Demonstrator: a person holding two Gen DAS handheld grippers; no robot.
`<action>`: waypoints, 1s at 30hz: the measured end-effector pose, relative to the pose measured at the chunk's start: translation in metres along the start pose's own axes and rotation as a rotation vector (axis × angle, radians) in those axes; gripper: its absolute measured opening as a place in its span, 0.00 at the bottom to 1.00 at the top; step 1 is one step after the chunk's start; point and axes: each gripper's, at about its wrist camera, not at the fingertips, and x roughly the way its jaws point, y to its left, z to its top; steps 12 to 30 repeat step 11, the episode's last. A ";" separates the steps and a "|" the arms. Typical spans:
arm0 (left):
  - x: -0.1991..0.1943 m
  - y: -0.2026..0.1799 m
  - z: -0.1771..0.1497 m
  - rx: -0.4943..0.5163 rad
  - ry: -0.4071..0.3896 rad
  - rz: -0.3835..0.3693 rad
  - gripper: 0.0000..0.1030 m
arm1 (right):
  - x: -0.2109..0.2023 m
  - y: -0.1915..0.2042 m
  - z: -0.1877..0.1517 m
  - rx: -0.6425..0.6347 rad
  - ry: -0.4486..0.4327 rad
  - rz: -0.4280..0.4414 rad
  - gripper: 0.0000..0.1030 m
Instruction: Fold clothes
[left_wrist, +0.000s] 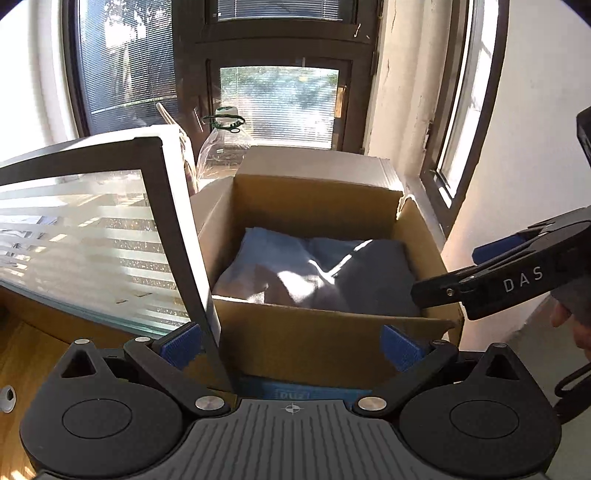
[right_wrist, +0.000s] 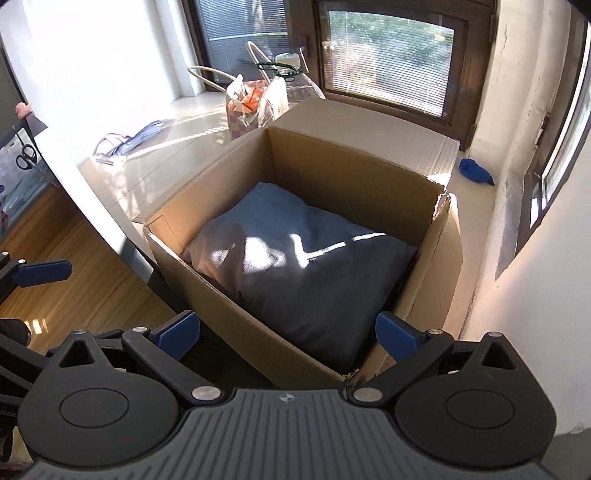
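I have both claws spread wide and holding nothing. My left gripper (left_wrist: 291, 349) sits low against the near wall of the cardboard box (left_wrist: 325, 343), its blue pads (left_wrist: 400, 349) apart with that wall between them in the view. A glass partition (left_wrist: 110, 236) in a dark frame stands upright just to its left, its edge crowding the left finger and blocking my sight of that side of the box.

My right gripper (right_wrist: 288, 332) hovers above the near corner of the box (right_wrist: 221, 291), looking down into it. The folded clothes (right_wrist: 306, 269) lie inside on the bottom, a grey-blue bundle filling most of the floor, with a patch of sun across the middle. In the left wrist view I see the same bundle (left_wrist: 314, 273), and the right gripper's black arm (left_wrist: 502, 284) reaches in from the right above the box's rim.

Behind the box stand a clear plastic bottle (right_wrist: 295, 83) with a green cap ring and a plastic bag (right_wrist: 247, 103), both close to the back flap. A small blue item (right_wrist: 476, 171) lies on the window ledge to the right, apart from the box. Some cloth (right_wrist: 129, 142) rests on the white counter to the left.
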 end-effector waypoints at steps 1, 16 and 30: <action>0.001 0.001 -0.001 0.000 0.005 0.002 1.00 | 0.000 0.000 -0.002 0.007 0.000 -0.003 0.99; 0.012 -0.006 0.008 -0.005 0.017 -0.002 1.00 | 0.007 -0.006 -0.002 -0.007 0.014 -0.032 0.99; 0.012 -0.006 0.008 -0.005 0.017 -0.002 1.00 | 0.007 -0.006 -0.002 -0.007 0.014 -0.032 0.99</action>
